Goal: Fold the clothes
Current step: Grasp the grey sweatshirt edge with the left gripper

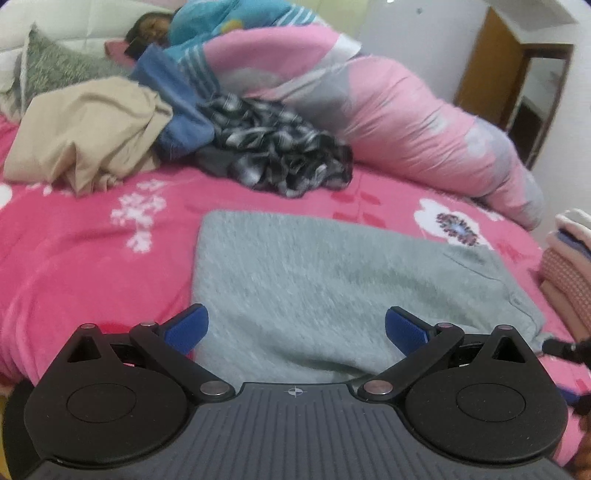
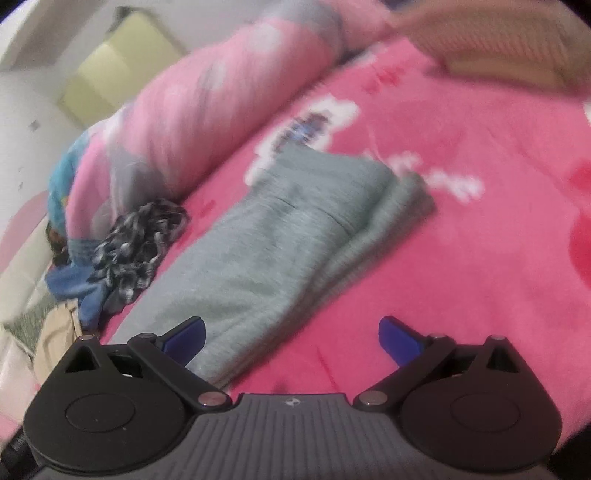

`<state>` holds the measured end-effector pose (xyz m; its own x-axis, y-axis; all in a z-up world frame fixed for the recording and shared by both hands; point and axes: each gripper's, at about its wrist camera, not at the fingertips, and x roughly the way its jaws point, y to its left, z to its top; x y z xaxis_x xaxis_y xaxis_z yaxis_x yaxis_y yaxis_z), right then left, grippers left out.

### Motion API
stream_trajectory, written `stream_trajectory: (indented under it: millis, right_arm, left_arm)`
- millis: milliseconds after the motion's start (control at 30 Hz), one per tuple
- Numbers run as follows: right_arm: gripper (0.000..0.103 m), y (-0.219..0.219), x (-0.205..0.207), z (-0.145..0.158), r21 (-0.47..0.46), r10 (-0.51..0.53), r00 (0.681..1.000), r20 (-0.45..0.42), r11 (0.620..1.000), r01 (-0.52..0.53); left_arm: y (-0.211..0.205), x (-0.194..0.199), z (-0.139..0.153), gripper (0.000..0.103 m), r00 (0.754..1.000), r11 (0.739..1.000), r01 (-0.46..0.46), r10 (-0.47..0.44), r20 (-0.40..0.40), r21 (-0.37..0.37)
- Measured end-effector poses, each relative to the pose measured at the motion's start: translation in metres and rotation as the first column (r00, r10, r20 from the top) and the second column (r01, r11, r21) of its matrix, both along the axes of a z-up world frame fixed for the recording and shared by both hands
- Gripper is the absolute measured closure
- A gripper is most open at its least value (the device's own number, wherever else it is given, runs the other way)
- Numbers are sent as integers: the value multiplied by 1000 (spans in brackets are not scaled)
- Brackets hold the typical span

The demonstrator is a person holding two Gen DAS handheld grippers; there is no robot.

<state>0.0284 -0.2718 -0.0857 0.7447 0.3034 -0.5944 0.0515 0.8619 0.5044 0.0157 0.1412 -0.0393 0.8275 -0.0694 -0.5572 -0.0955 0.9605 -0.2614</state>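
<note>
A grey-green fuzzy garment (image 1: pixel 325 291) lies folded flat on the pink floral bedspread (image 1: pixel 92 251). It also shows in the right wrist view (image 2: pixel 273 251) as a long folded strip. My left gripper (image 1: pixel 296 328) is open and empty, just above the garment's near edge. My right gripper (image 2: pixel 291 338) is open and empty, above the garment's near right corner and the bedspread (image 2: pixel 480 240). Unfolded clothes lie behind: a beige piece (image 1: pixel 88 136), a blue piece (image 1: pixel 181 114) and a black-and-white patterned piece (image 1: pixel 273 147).
A rolled pink duvet (image 1: pixel 406 118) lies along the far side of the bed, with a person (image 1: pixel 147 29) lying under it at the head end. A stack of folded clothes (image 1: pixel 569 266) sits at the right edge. A wooden cabinet (image 1: pixel 517 74) stands beyond.
</note>
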Motion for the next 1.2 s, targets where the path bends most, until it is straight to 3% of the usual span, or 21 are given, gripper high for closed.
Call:
stream_trajectory:
  millis: [67,133,200,233,267,367,500,633,700,800,867,933,1000,1067,1133,1200]
  right_arm:
    - [6,20,-5,10,-122,55,994,92,992,-44]
    - [18,41,-7,15,-243,117,979,166,967,-74]
    - [42,61,-4,16,-355,166,962,216,931,-81]
    - [50,68,0,15,-399,181,957,227,914,-78]
    - [63,73,5,13,-422,189,954,232,903,-77]
    - [84,78,23,9,-459,192,947,257,887,-55]
    - [87,64,51,-12,-503,112,963,243,864,26]
    - [92,47,66,-35,-547,113,976,186,837,7]
    - [91,52,64,-26,-561,110,978,177,828,8]
    - [89,62,49,-3,-458,133,964,232,889,-12]
    - [86,77,33,10,-409,205,935,289,910,-73]
    - [76,101,19,17,-401,307,894,326,902,-163]
    - [59,126,4,20,-404,420,835,355,875,-268]
    - [54,155,-10,16,-442,556,750,358,809,-388]
    - [51,186,-28,8,-539,670,659,343,714,-446]
    - [40,212,-44,0,-619,751,577,323,628,-471]
  left_arm:
    - [2,-2,-1,0,1000,999,-4,4,9,38]
    - [2,-3,-4,1,1000,996,-14,12,17,84]
    - [3,-4,-8,6,999,993,-19,16,28,119]
    - [3,-4,-11,9,999,990,-22,18,33,137]
    - [4,-5,-13,20,999,988,-25,19,38,154]
    - [13,-1,-18,47,999,988,-30,25,33,152]
    - [36,8,-27,60,999,997,-48,49,-12,55]
    - [55,10,-35,61,997,997,-66,64,-47,-45]
    - [65,9,-36,61,997,992,-65,59,-52,-110]
    - [80,6,-37,61,996,972,-72,60,-60,-222]
    - [91,4,-39,56,997,950,-70,53,-63,-305]
    - [100,5,-43,50,997,917,-49,20,-76,-396]
    - [107,9,-48,48,995,880,-27,-24,-101,-474]
    - [108,12,-52,46,991,852,-4,-65,-114,-523]
    - [106,17,-56,45,986,838,8,-97,-134,-546]
    - [103,23,-58,46,981,826,20,-125,-149,-564]
